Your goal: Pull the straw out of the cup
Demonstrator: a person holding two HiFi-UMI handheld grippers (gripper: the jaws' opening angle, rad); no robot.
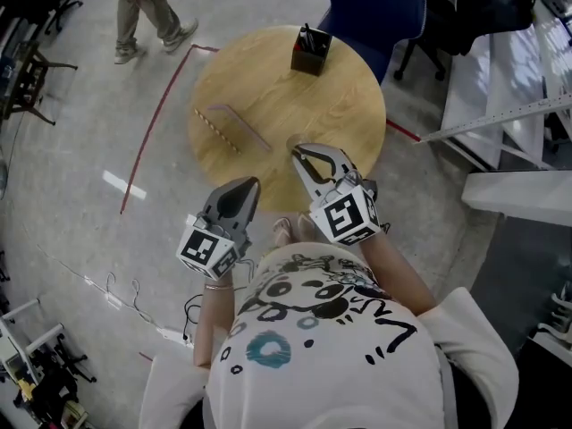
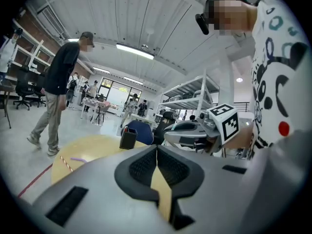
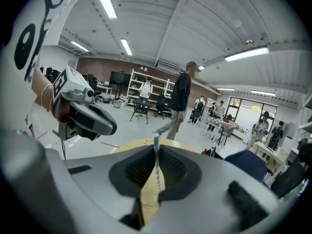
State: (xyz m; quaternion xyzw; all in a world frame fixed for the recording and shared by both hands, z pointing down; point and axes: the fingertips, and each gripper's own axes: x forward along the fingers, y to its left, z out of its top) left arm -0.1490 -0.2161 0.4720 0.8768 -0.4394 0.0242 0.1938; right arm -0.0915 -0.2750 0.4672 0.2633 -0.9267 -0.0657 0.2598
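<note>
Gripping striped straw (image 3: 157,161) between right gripper (image 3: 156,151) fingers; left gripper (image 2: 157,149) fingers together, empty; black box (image 1: 310,54) holds dark items.

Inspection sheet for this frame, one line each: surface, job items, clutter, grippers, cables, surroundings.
Surface: round wooden table.
Job's things: dark cup at the far edge; teal-striped straw held away from it.
Clutter: striped straw and purple straw lying on the table.
Grippers: left gripper shut, empty; right gripper shut on the teal-striped straw.
Cables: white cable on the floor.
Surroundings: blue chair, person, red floor tape.
</note>
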